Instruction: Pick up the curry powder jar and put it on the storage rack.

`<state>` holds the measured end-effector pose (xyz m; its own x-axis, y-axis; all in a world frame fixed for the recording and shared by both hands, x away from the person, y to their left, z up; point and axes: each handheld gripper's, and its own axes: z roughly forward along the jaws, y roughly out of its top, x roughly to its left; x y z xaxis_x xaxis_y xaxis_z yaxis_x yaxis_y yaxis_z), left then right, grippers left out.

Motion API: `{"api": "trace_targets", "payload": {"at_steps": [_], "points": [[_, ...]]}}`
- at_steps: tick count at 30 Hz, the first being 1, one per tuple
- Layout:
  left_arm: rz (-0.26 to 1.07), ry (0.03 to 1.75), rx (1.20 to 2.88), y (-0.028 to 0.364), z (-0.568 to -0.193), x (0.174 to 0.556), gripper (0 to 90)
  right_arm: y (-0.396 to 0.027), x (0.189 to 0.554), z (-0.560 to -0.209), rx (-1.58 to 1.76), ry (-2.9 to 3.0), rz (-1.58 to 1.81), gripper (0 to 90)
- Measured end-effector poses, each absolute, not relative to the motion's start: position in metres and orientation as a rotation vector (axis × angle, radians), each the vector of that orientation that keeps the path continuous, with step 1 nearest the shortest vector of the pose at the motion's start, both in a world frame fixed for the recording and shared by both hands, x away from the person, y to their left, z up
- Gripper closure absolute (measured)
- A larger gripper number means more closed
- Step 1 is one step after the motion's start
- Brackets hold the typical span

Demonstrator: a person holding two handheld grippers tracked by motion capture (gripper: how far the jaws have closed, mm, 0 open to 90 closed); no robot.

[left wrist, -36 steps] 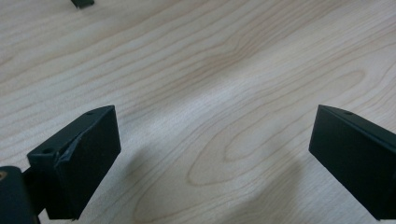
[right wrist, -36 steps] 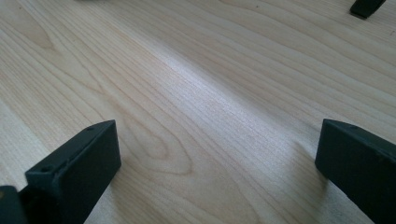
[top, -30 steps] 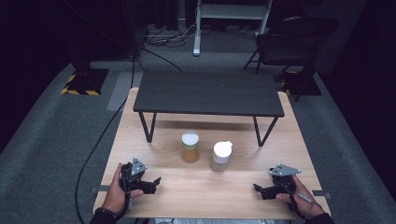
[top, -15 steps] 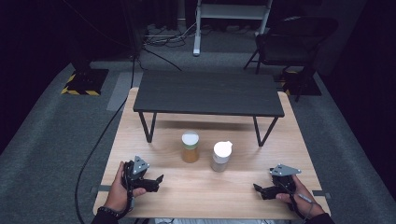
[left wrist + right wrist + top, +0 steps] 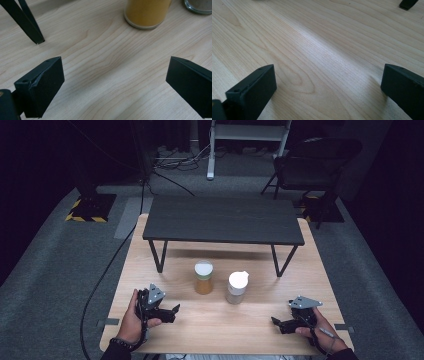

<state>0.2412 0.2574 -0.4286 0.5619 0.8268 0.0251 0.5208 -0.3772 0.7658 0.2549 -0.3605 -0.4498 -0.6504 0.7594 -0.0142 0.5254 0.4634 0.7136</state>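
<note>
While capped, amber-filled jar (image 5: 203,278), beside pale-filled jar (image 5: 236,287); grippers apart.

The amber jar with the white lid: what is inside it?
The amber jar holds something yellow-orange, seen through its wall in the left gripper view. Its white lid covers the top, so the fill level and what the stuff is cannot be told.
</note>
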Motion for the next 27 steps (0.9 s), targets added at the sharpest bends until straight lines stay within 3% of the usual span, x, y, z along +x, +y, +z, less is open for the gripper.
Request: {"api": "trace_targets", "payload": {"at_steps": [27], "points": [[0.522,1.021,2.035,0.235,-0.423,0.260,1.6,-0.360,0.254,-0.450,1.092,2.383,0.992,0.0]]}}
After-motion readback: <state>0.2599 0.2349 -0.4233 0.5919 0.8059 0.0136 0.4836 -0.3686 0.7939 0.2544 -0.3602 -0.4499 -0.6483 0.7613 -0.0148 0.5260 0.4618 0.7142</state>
